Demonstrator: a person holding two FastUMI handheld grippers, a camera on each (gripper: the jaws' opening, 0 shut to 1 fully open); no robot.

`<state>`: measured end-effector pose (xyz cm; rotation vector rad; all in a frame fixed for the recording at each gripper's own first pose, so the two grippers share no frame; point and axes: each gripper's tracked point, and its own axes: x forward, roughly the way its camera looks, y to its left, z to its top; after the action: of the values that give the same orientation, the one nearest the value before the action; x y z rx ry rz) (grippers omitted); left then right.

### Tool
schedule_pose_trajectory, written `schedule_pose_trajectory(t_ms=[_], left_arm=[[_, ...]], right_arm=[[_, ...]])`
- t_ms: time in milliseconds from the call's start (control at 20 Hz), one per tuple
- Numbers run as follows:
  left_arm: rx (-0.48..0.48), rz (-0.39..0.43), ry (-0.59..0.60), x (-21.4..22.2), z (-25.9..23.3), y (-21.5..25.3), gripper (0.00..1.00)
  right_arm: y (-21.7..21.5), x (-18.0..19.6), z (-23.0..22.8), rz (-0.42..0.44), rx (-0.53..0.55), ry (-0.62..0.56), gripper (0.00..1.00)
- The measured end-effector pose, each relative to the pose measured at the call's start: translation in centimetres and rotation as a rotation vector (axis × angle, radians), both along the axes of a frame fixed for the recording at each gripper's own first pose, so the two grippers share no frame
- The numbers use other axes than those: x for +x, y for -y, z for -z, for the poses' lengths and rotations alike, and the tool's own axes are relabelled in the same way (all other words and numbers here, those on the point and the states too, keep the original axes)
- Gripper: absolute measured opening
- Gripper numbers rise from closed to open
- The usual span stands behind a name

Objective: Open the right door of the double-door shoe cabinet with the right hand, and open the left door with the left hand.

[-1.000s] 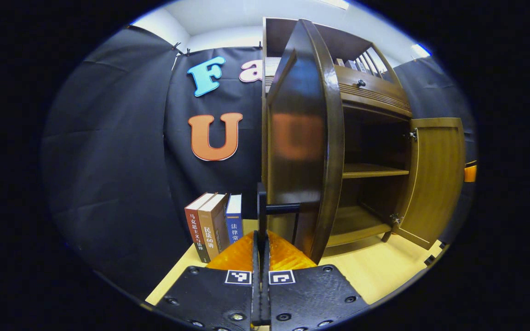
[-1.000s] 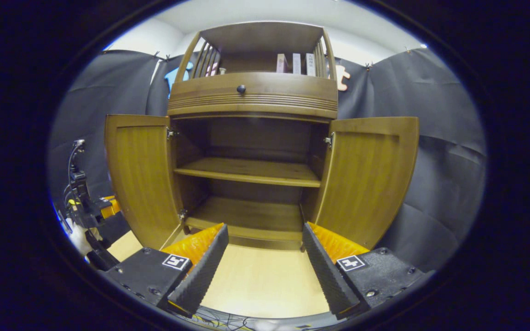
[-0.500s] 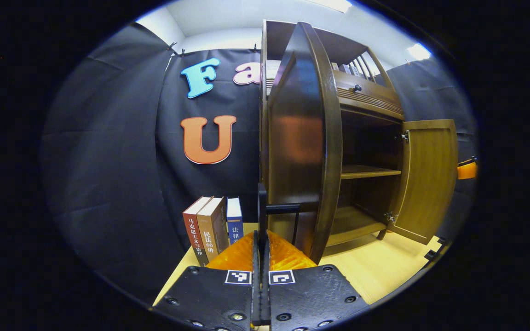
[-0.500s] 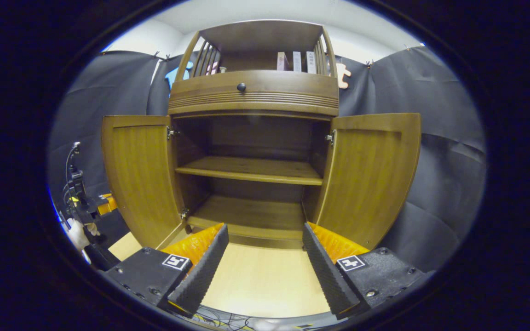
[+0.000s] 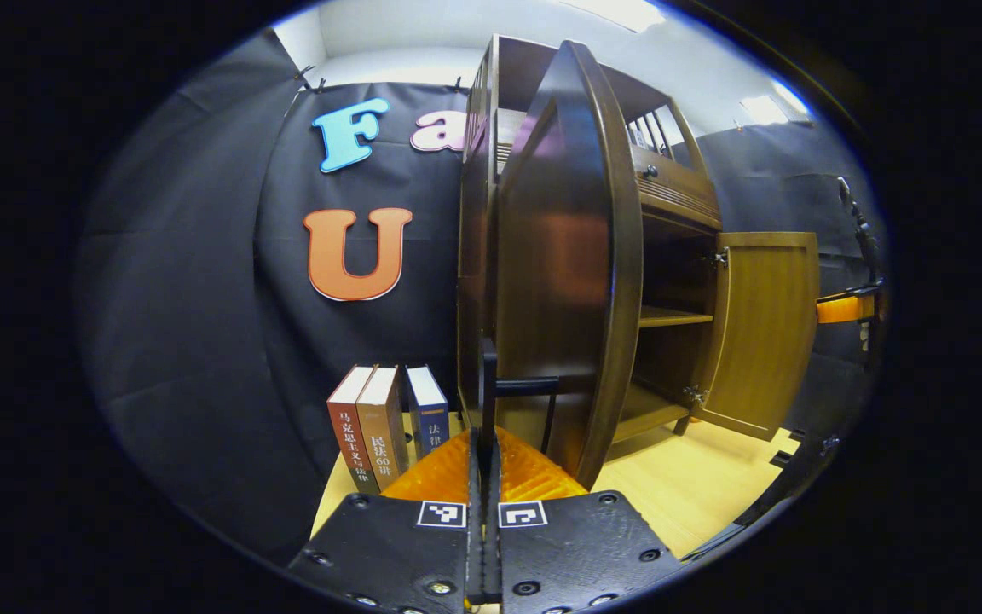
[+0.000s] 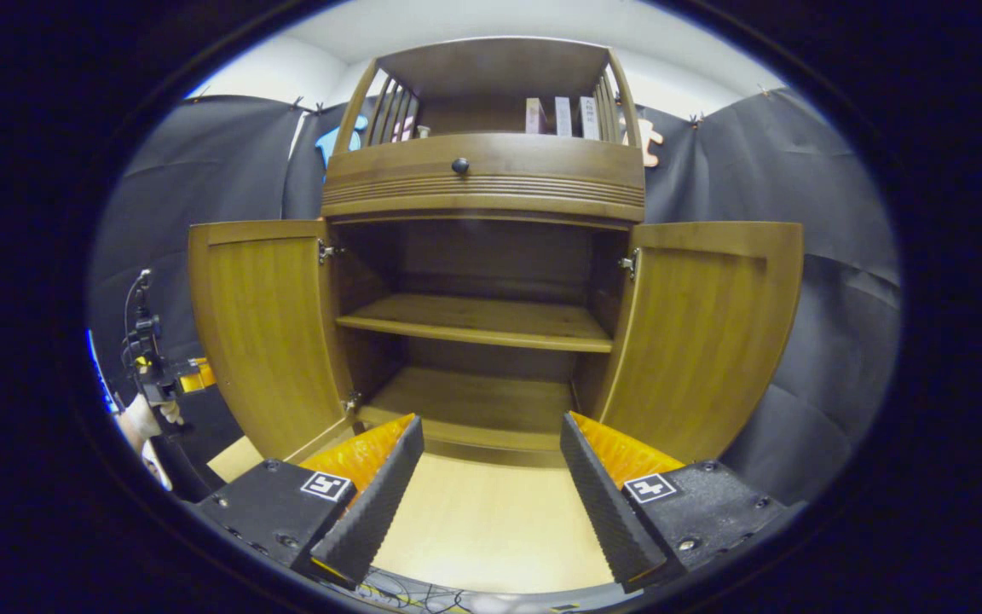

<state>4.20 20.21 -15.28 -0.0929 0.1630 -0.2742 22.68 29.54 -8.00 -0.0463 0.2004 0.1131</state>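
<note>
The brown shoe cabinet [image 6: 482, 179] stands with both doors swung wide. In the left gripper view the left door [image 5: 559, 281] is seen nearly edge-on, and my left gripper [image 5: 484, 439] is shut on its dark bar handle [image 5: 486, 379]. The right door [image 5: 764, 333] hangs open beyond it. In the right gripper view the left door [image 6: 261, 341] and the right door [image 6: 704, 341] frame the bare shelves [image 6: 474, 320]. My right gripper [image 6: 491, 477] is open and holds nothing, a short way in front of the cabinet's base. The left gripper [image 6: 158, 375], with a hand on it, shows at the far left.
Three books [image 5: 380, 422] stand upright on the light wooden surface [image 6: 482, 520] left of the cabinet. Above the doors is a drawer with a round knob [image 6: 459, 165], and more books [image 6: 559, 115] sit on the top shelf. Cables [image 6: 423, 597] lie at the near edge.
The left door has swung a little further open with my left gripper still on its handle. The cabinet has shifted slightly right in the right gripper view.
</note>
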Motion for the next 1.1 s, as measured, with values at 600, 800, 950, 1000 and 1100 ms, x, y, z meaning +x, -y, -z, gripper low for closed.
schedule_pose_trajectory(t_ms=[600, 800, 950, 1000, 1100], left_arm=[[0.043, 0.013, -0.067, -1.8, 1.5, -2.0, 0.65], [0.088, -0.108, -0.093, -5.0, 2.0, -4.0, 0.95], [0.079, -0.261, -0.076, -8.1, 0.1, -4.0, 0.93], [0.073, -0.311, -0.075, -9.3, -0.6, -3.6, 0.95], [0.097, -0.409, -0.076, -11.0, -2.2, -2.6, 0.84]], right_arm=[[-2.2, 2.4, -1.9, -0.093, -0.032, 0.023, 1.0], [-1.3, 2.5, -1.7, -0.126, -0.022, 0.036, 1.0], [0.4, 2.8, -1.7, -0.152, -0.008, 0.036, 1.0], [1.0, 2.8, -1.9, -0.153, -0.004, 0.035, 1.0], [2.6, 2.8, -2.2, -0.148, 0.008, 0.04, 1.0]])
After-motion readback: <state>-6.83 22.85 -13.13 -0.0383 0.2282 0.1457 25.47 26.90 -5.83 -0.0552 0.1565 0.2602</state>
